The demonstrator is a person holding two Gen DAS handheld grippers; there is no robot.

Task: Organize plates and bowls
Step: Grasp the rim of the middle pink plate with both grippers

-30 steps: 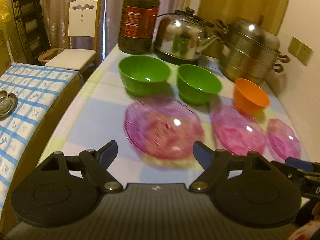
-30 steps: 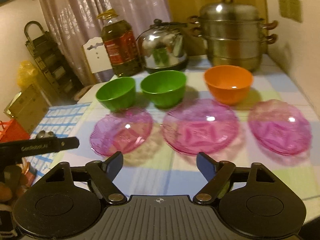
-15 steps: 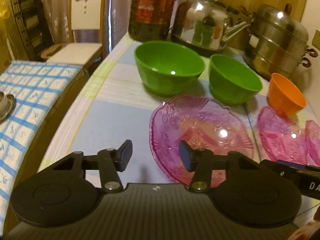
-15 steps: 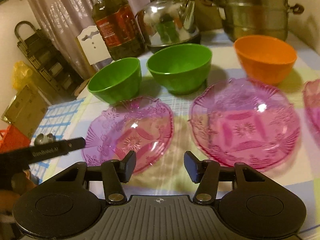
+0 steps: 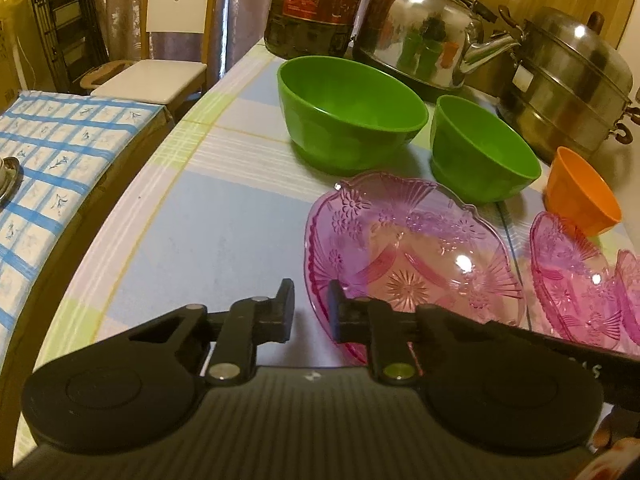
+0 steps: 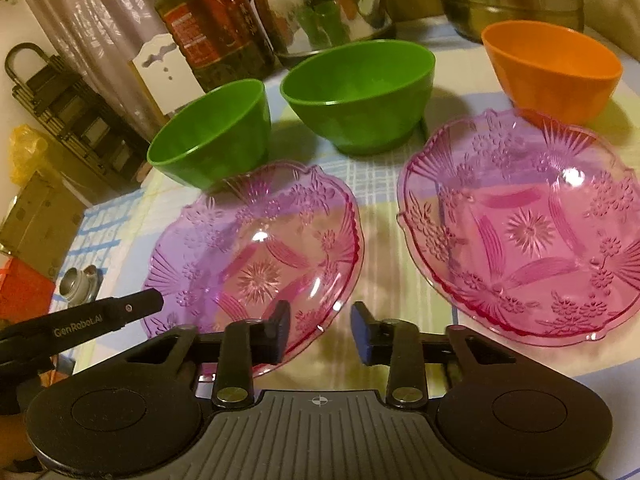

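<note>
Three pink glass plates lie in a row on the table. My left gripper [image 5: 310, 312] straddles the near left rim of the left plate [image 5: 412, 256], jaws narrowly open, not clamped. My right gripper [image 6: 320, 330] is open at the near right rim of the same plate [image 6: 256, 256], its left finger over the rim. The middle plate [image 6: 524, 232] lies to the right. Two green bowls [image 6: 212, 132] [image 6: 360, 92] and an orange bowl [image 6: 552, 68] stand behind the plates. The third plate [image 5: 630, 292] shows at the left wrist view's edge.
An oil bottle [image 5: 316, 4], a steel kettle [image 5: 420, 28] and a stacked steamer pot [image 5: 568, 80] stand at the table's back. A lower table with a blue checked cloth [image 5: 48, 160] and a white chair [image 5: 160, 60] are to the left.
Both grippers have moved forward and down to the left plate's near rim. Both have narrowed their jaws, the left one more.
</note>
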